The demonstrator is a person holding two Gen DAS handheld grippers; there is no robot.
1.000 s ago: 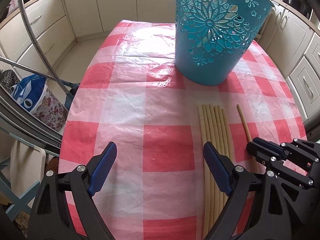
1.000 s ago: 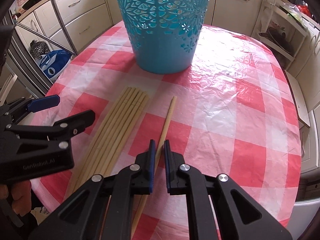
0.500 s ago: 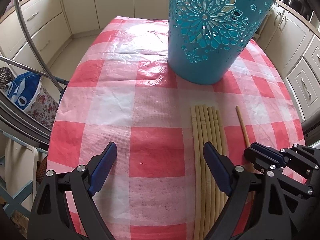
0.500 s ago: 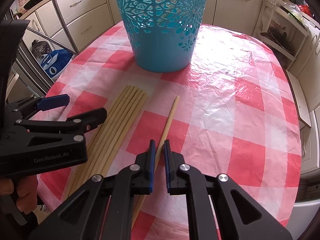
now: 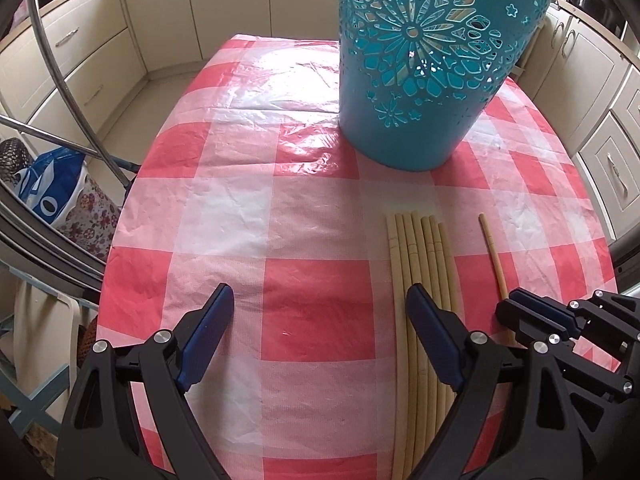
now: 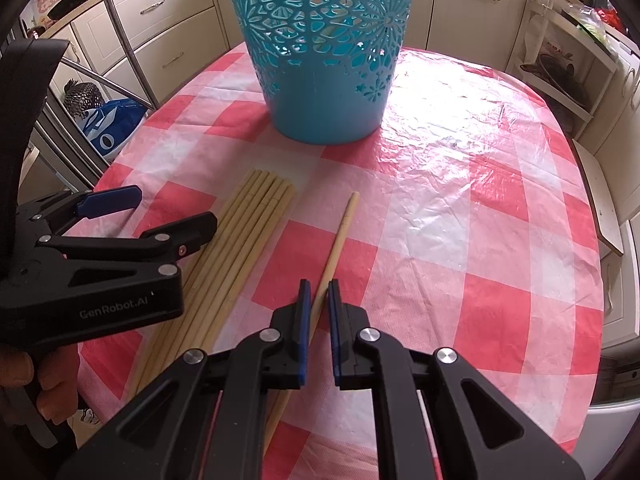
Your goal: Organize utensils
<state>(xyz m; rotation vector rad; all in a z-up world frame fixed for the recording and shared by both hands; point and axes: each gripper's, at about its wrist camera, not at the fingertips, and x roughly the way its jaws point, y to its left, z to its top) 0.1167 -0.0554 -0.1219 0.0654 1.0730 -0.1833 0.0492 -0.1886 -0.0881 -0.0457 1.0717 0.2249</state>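
A teal cut-out basket [image 5: 432,64] stands upright at the far middle of the red-and-white checked table; it also shows in the right wrist view [image 6: 324,52]. A row of several bamboo chopsticks [image 5: 420,264] lies side by side in front of it, also seen from the right wrist [image 6: 248,236]. A single chopstick [image 6: 340,232] lies apart to their right [image 5: 493,252]. My left gripper [image 5: 320,308] is wide open and empty, its right finger over the row. My right gripper [image 6: 318,292] is nearly closed around the single chopstick, which still lies on the table.
The tablecloth [image 5: 312,184] is covered in crinkled clear plastic. Cream kitchen cabinets [image 5: 80,52] surround the table. A metal rack and a blue-and-white bag [image 5: 52,188] stand off the left edge. Open shelves [image 6: 560,68] stand at the far right.
Both grippers have moved forward a little toward the basket. The right gripper's jaws stay narrowly set around the single chopstick. The left stays wide open.
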